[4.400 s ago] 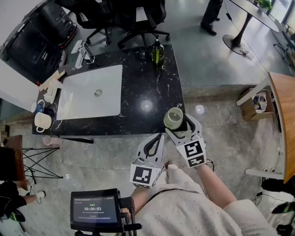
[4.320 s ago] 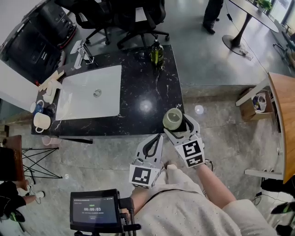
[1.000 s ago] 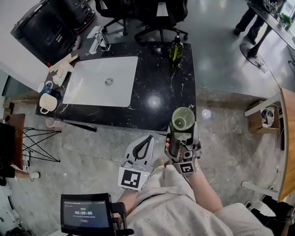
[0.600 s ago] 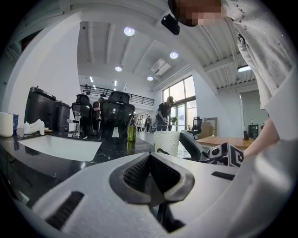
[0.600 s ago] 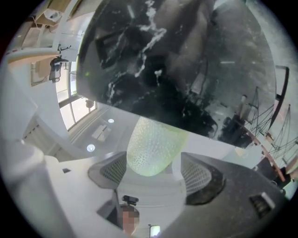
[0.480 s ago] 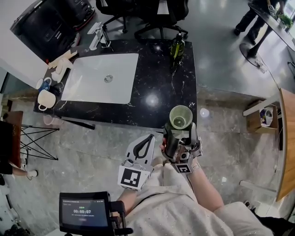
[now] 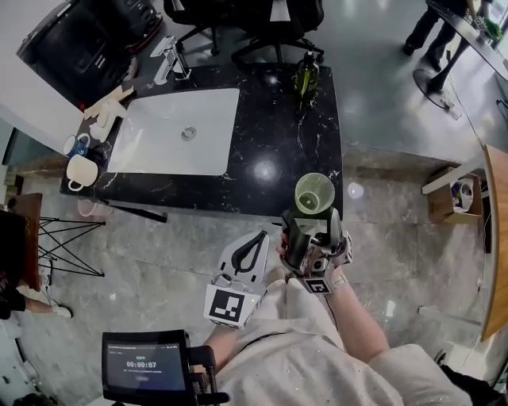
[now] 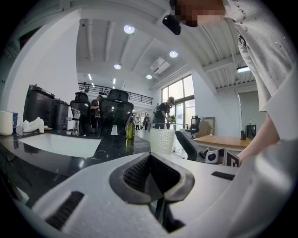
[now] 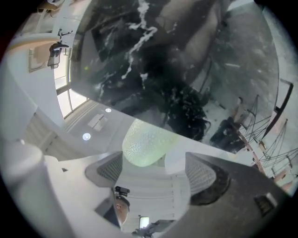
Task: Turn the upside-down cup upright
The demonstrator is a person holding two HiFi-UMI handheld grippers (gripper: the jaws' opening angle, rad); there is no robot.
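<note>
The pale green textured cup point(image 7: 314, 193) has its mouth up at the front right edge of the black marble counter point(image 7: 270, 135). In the left gripper view the cup point(image 8: 162, 141) looks to stand on the counter top. My right gripper point(image 7: 313, 218) points up at it from below the edge. Its jaws are opening, with the cup point(image 9: 145, 142) between the fingertips and a gap showing on one side. My left gripper point(image 7: 255, 242) hangs to the left in front of the counter, shut with nothing in it point(image 8: 151, 174).
A white sink point(image 7: 175, 143) with a faucet point(image 7: 171, 59) is set in the counter's left half. A green bottle point(image 7: 304, 75) stands at the back right, white mugs point(image 7: 79, 170) at the left end. Office chairs point(image 7: 262, 24) stand behind; a wooden table point(image 7: 496, 238) lies right.
Several seconds ago the right gripper held the cup with its closed bottom up; now its mouth faces up. Over the last second the right gripper rolled a little. The left gripper stayed still.
</note>
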